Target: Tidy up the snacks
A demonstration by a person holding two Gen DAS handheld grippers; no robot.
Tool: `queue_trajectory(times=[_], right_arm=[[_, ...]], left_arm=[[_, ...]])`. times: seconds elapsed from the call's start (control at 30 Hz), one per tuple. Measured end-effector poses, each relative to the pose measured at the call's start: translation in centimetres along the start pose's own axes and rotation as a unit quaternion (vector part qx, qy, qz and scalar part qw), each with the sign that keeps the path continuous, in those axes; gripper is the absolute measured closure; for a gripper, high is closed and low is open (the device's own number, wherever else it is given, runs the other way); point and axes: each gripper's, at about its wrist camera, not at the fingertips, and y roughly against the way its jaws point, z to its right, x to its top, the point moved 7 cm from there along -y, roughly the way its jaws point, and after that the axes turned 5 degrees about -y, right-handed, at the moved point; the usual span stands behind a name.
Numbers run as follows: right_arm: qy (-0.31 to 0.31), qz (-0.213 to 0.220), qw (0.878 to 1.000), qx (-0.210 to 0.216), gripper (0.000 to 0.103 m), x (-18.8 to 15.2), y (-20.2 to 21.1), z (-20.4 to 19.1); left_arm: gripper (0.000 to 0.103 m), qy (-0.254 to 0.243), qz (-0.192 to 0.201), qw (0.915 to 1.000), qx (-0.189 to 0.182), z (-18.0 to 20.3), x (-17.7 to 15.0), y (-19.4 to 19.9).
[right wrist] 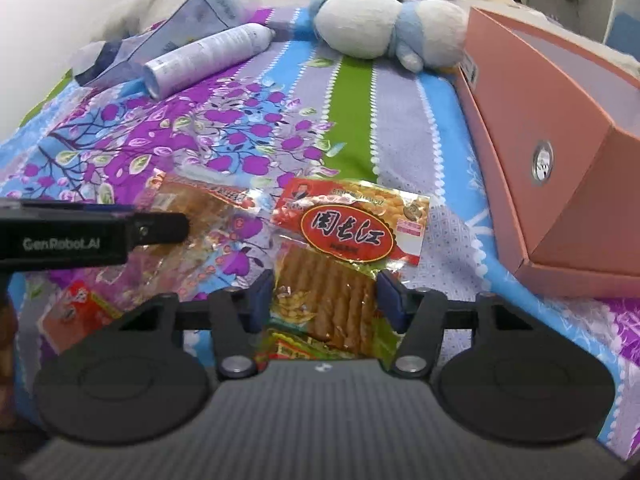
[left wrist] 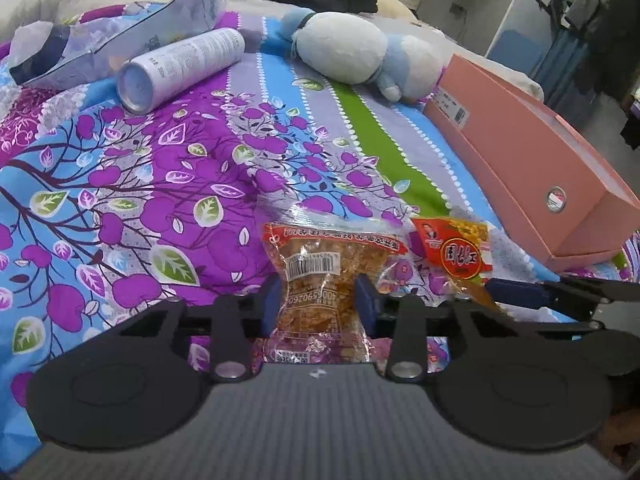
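Note:
My left gripper is shut on a clear snack bag of brown pieces with a barcode, pinched at its waist just above the bedspread. The same bag also shows in the right wrist view behind the left gripper's body. My right gripper is shut on a red and yellow snack bag of fried dough twists; this bag also shows in the left wrist view. A pink open box stands to the right, also seen in the left wrist view.
A floral bedspread covers the bed. A white spray can, a grey pouch and a white-blue plush toy lie at the far side. Another red snack packet lies at the near left.

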Motion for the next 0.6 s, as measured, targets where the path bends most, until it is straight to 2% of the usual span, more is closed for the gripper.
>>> queue_trajectory(times=[0.2, 0.6], right_arm=[[-0.017, -0.003, 1.000, 0.012, 0.051, 0.4, 0.7, 0.5], [-0.028, 0.017, 0.999, 0.033, 0.052, 1.2, 5.0, 1.0]], left_arm=[[0.071, 0.015, 0.002, 0.9998, -0.015, 0.4, -0.1, 0.8], [0.073, 0.034, 0.026, 0.9989, -0.021, 2.3, 0.5, 5.1]])
